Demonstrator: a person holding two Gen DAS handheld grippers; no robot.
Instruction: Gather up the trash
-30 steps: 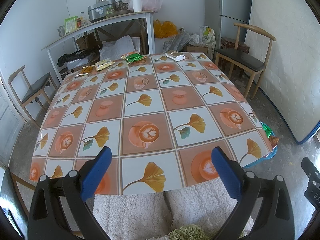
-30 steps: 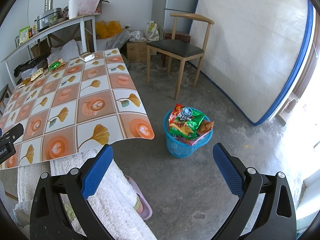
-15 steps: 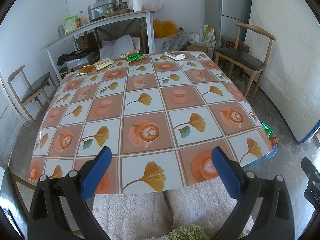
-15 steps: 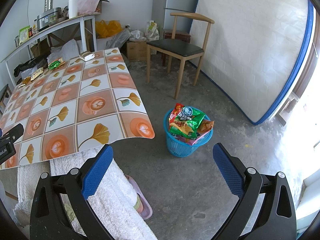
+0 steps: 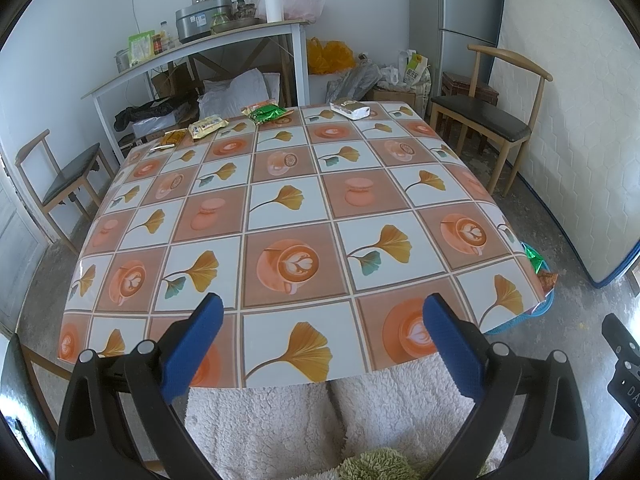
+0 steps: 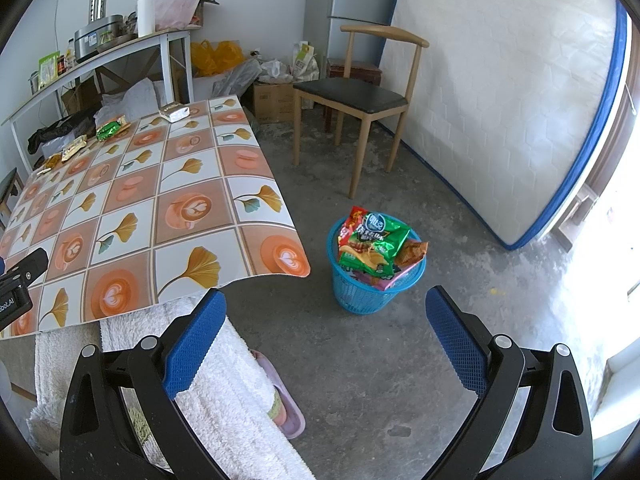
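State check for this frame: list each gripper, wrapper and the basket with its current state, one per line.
left gripper: open, empty, above the table's near edge
right gripper: open, empty, over the floor
blue basket: upright on the floor, heaped with wrappers
green wrapper: lying at the table's far edge
white packet: lying at the far edge
yellow wrapper: lying at the far edge

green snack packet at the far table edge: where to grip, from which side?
Grip the green packet by its near crimped edge, coming low across the table from the near side. It lies flat and crinkled, so a raised seam edge is probably easier to pinch than the body. Both tools are open and empty.
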